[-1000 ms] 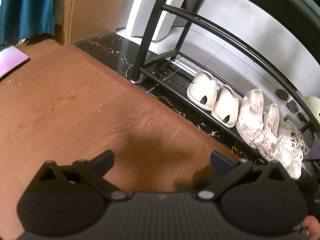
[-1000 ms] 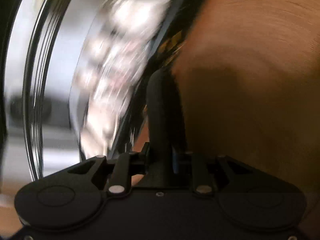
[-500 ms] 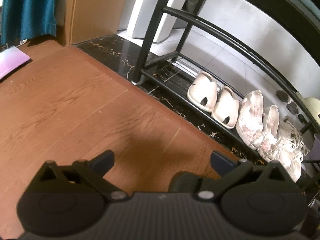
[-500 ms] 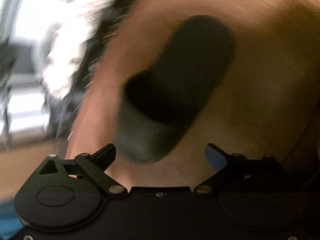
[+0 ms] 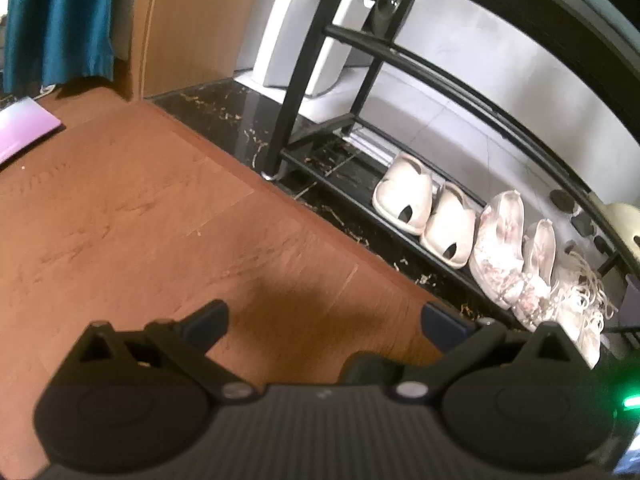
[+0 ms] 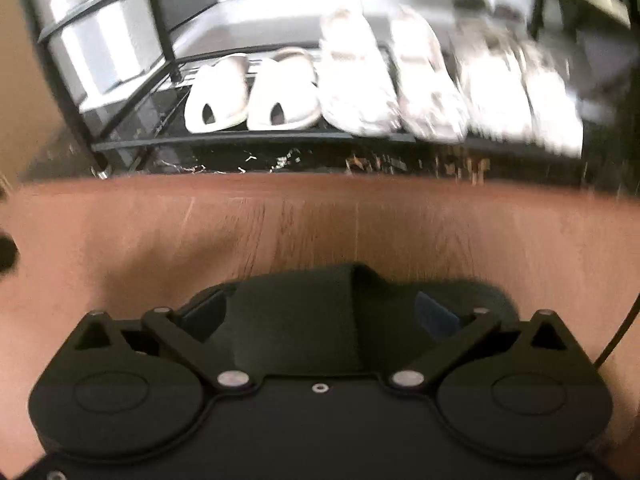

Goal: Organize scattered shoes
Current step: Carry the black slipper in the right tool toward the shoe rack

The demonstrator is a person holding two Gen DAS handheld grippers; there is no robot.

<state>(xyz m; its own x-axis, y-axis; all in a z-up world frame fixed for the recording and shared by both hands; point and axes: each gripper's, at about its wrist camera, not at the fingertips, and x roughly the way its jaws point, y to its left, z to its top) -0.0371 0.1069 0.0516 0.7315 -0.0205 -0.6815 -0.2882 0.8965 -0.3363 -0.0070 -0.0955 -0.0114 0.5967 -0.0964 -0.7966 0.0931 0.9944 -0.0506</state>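
On the wooden floor a black shoe (image 6: pixel 304 292) lies under and between the fingers of my right gripper (image 6: pixel 320 314). Its jaws are opening wide, and the pads stand off the shoe's sides. The picture is blurred. Ahead of it is the black metal shoe rack (image 6: pixel 224 138), its bottom shelf holding a pair of cream slippers (image 6: pixel 218 92) and several pale shoes (image 6: pixel 432 80). My left gripper (image 5: pixel 324 316) hangs open over bare floor with nothing between its fingers. The rack (image 5: pixel 288 120) and slippers (image 5: pixel 404 200) lie to its right. A dark shoe tip (image 5: pixel 368 364) peeks out by its right finger.
A black marble strip (image 5: pixel 224 120) runs between the wood floor and the rack. White boxes (image 5: pixel 280 40) stand behind the rack's post. A teal curtain (image 5: pixel 56 20) and a wooden panel (image 5: pixel 188 20) are at the far left, and a purple flat thing (image 5: pixel 24 132) lies on the floor.
My right gripper went from shut on the black shoe's edge to wide open, rolled round and now faces the rack squarely with the shoe on the floor. The left gripper stayed put.
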